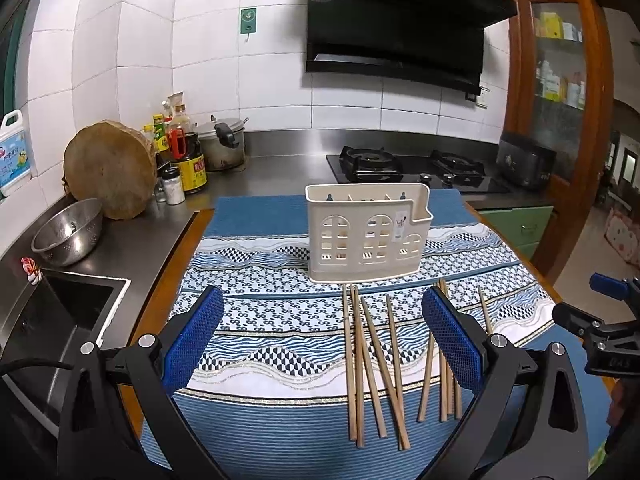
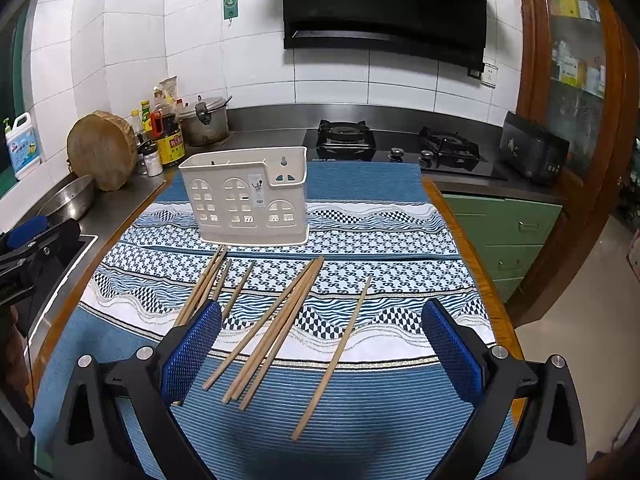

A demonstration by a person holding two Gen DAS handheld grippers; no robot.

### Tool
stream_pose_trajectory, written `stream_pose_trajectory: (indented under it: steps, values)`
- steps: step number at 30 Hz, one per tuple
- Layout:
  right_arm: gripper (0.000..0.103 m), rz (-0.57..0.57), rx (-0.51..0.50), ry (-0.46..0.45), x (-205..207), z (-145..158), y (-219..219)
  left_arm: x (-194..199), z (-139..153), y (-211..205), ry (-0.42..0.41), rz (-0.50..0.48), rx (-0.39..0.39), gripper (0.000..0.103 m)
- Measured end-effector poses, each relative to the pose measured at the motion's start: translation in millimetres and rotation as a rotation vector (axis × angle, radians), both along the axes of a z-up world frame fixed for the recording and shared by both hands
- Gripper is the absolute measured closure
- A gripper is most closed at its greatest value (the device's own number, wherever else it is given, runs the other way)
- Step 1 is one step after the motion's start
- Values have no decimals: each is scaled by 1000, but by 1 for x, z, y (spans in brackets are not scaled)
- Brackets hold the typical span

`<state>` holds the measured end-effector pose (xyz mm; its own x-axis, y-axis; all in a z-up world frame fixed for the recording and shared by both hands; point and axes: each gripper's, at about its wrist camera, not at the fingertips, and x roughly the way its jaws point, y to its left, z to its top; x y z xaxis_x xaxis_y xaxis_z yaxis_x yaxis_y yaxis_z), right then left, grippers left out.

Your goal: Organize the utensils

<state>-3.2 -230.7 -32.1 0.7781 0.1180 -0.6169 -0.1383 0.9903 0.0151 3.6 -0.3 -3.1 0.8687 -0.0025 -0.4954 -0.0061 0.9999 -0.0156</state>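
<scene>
A cream plastic utensil holder [image 1: 366, 234] with window cut-outs stands upright on the blue patterned cloth [image 1: 260, 308]; it also shows in the right wrist view [image 2: 244, 196]. Several wooden chopsticks [image 1: 372, 364] lie loose on the cloth in front of it, also seen in the right wrist view [image 2: 280, 328]. My left gripper [image 1: 322, 344] is open and empty, above the cloth just left of the chopsticks. My right gripper [image 2: 320, 356] is open and empty, hovering over the chopsticks; it shows at the right edge of the left wrist view [image 1: 600, 320].
A sink [image 1: 60, 320] and a steel colander [image 1: 68, 232] are at the left. A round wooden board [image 1: 110, 168], sauce bottles [image 1: 184, 148] and a pot [image 1: 222, 144] stand behind. A gas hob [image 1: 412, 164] is at the back right.
</scene>
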Motion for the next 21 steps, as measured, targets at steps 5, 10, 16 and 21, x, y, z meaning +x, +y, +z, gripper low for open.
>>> stream_pose_trajectory:
  steps: [5,10,16,21]
  values:
    - [6,4,-3,4,0,-4,1,0,-1,-1,-3,12,6,5]
    - [6,0,1,15,1,-8,1,2,-3,-1,-2,10,7,5]
    - [6,-1,1,31,3,-14,2,6,-7,-2,15,11,10,5]
    - [7,-5,7,48,3,-23,2,10,-13,3,33,16,-5,5]
